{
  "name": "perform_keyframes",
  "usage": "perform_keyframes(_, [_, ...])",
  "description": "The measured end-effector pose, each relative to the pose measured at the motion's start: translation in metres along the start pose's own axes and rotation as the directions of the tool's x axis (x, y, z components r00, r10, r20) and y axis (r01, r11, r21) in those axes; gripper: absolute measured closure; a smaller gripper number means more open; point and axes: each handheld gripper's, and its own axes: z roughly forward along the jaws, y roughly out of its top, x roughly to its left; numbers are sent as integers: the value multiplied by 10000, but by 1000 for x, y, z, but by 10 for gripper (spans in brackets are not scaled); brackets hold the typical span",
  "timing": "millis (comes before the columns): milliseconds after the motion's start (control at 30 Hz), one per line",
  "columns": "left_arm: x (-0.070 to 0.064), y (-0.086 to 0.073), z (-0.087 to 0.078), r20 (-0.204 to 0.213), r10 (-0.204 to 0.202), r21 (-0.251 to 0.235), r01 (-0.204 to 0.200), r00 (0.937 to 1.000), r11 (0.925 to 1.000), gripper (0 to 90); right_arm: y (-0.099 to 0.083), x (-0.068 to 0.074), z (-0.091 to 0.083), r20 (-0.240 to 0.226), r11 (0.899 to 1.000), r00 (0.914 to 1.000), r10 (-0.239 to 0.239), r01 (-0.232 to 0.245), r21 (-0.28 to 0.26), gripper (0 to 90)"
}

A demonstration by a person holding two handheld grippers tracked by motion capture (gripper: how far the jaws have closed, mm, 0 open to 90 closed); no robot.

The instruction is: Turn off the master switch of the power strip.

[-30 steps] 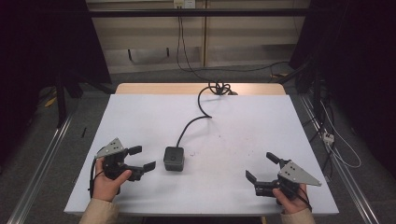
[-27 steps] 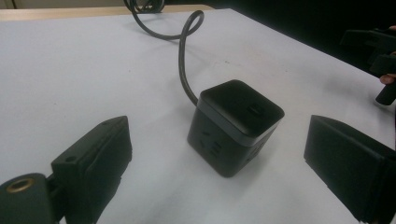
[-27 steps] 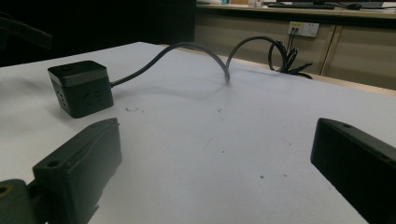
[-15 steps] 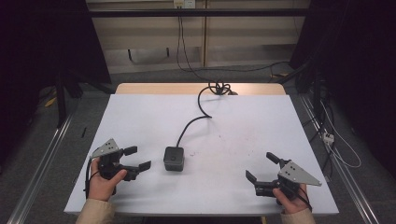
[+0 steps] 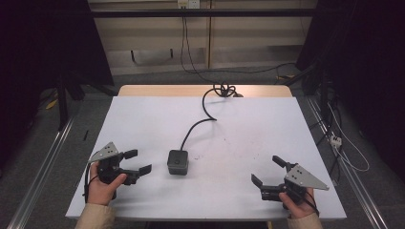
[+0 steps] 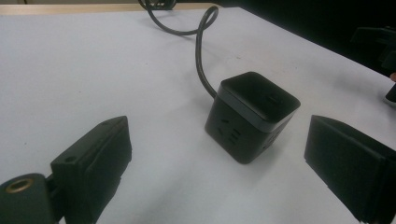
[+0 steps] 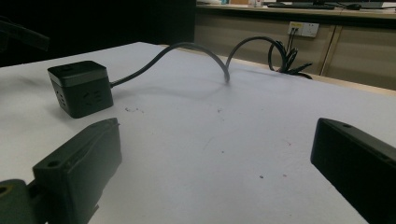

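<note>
we are holding the left gripper [image 5: 131, 162] with fingers released, just beside the black socket cube [image 5: 177, 161], which is sitting mid-bench. the cube is lying straight ahead between these fingers, its cable [image 5: 198, 121] running away from us. the right gripper [image 5: 270, 177], also released and empty, is staying farther off.

Black cube and grippers on a plain white surface

The white rectangular surface [image 5: 143, 124] carries faint dark specks and a tan wooden strip along its far edge. The small black plastic cube socket [image 5: 177, 161] has a slightly greyer band under its top, and its dark grey cable [image 5: 203, 107] matches. The left gripper [image 5: 135, 161] and right gripper [image 5: 268, 172] have black jaws and pale grey plates. The sleeves are beige.
</note>
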Motion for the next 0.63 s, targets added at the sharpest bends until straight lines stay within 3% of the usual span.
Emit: perform_keyframes(633, [3,-2,0,-141,-66,-79,65,9999,9999,72,0,0,1,-32,10000,10000,-7,7,3,14])
